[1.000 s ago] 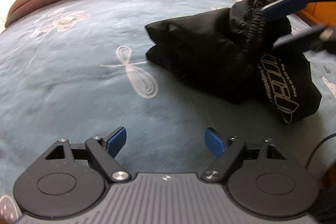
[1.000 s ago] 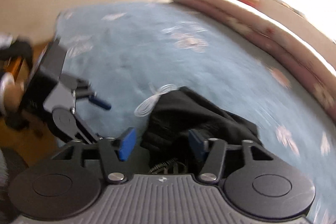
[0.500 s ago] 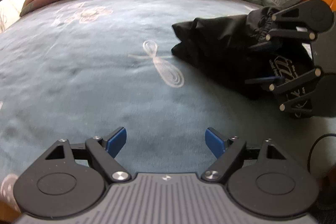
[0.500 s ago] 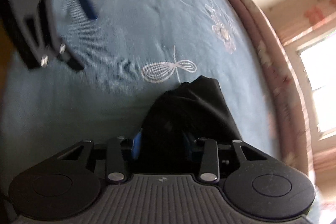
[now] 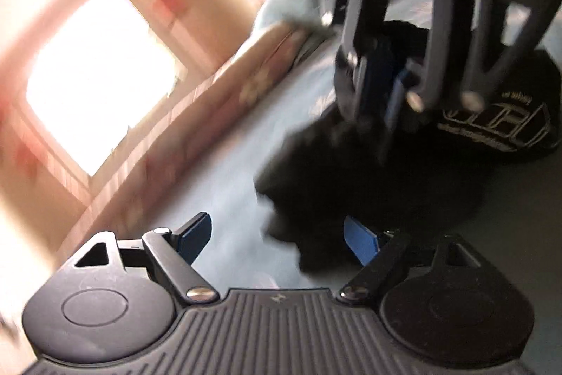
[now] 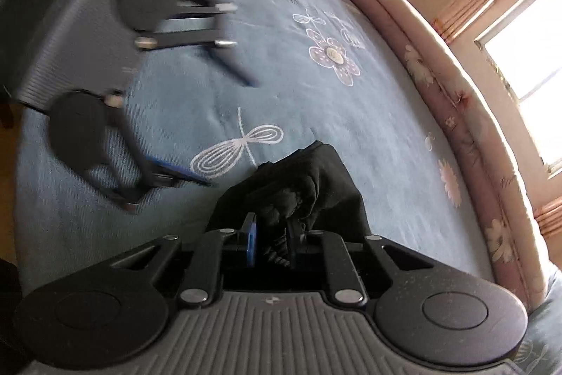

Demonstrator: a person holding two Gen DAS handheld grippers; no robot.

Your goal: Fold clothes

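a crumpled black garment (image 6: pixel 309 188) lies on a blue flower-print bed (image 6: pixel 351 115), white lettering showing on one fold. the right hand-held gripper (image 6: pixel 272 243), its jaws having just been closing, is clenched on a bunched edge of the cloth. the left hand-held gripper (image 5: pixel 277 238) hangs released just beside the garment's near edge, blurred. a pink quilt roll (image 6: pixel 453 94) lines the bed's far side below a glaring window (image 5: pixel 95 76).

A blue bedspread (image 6: pixel 351 115) with pale flower and dragonfly prints covers the bed. A pink floral quilt (image 6: pixel 467 115) lies rolled along its far edge, below a bright window (image 6: pixel 527 48).
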